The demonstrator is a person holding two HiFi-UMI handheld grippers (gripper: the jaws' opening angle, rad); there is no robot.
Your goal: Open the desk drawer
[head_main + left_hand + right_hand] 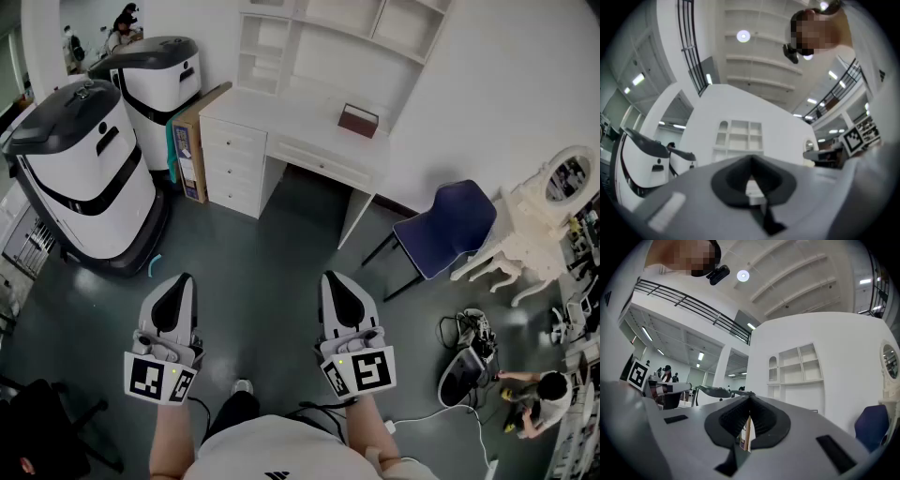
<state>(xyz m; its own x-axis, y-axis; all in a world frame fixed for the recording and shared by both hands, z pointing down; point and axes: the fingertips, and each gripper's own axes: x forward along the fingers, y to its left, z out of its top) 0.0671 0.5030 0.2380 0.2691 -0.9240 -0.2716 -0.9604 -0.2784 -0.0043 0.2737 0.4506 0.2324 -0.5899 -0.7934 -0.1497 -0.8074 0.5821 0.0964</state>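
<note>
Well ahead of both grippers, the desk drawer (317,159) sits closed under the white desktop. The left gripper (178,281) and right gripper (335,279) are clenched, holding nothing. It's rigid, likely light-sliding; I'd pull its front edge.

White desk drawer (319,161), wide and shallow, shut flush beneath the white bench (281,108) top, just right of the bench's stack of three drawers (230,165), also shut.

White shirt (274,452), grey left hand-held gripper (185,280), grey right hand-held gripper (331,278)
</note>
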